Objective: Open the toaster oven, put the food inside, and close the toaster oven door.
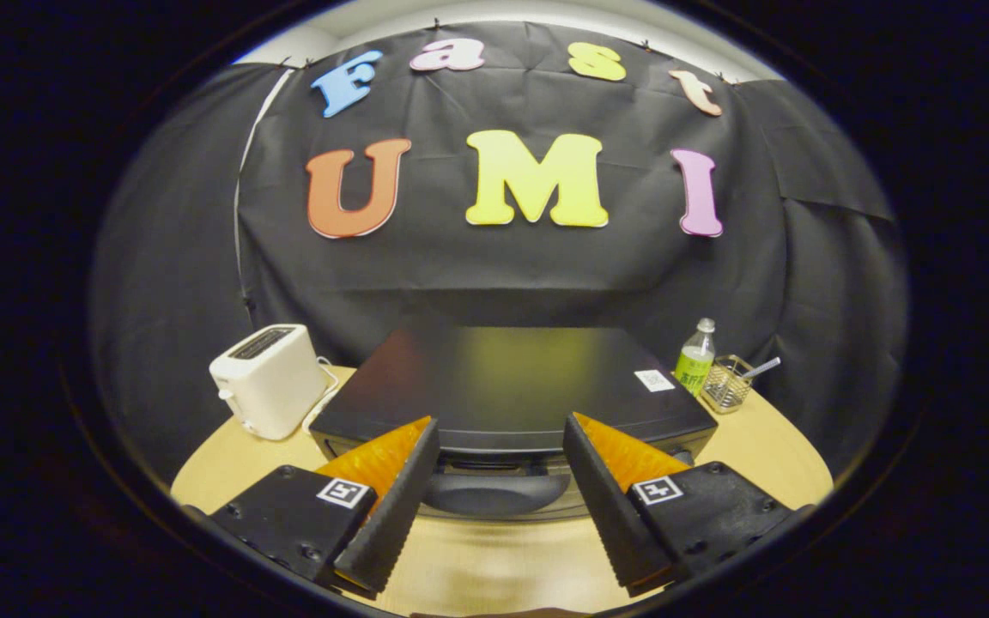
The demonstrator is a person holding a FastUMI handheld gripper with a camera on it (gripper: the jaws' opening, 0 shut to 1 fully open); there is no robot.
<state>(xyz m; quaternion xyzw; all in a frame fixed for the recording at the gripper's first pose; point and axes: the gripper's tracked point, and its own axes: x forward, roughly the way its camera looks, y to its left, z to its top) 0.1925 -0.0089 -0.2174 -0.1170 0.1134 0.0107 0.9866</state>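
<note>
Black, ridged fingers of the tongs (501, 481) stand spread wide and hold nothing, hovering over the pale wooden counter (494, 566). Straight ahead, in the gap between them, sits the black toaster oven (512, 386), its front facing the tongs and its long axis running crosswise. The door looks shut, with a dark curved handle (494, 493) at its front just beyond the fingertips; judging by this, opening comes first. Nothing stands between tongs and handle. Farther off, a white toaster (270, 379) stands to the oven's left, and a green-labelled bottle (696, 359) and a wire basket (726, 384) to its right. The food cannot be made out.
</note>
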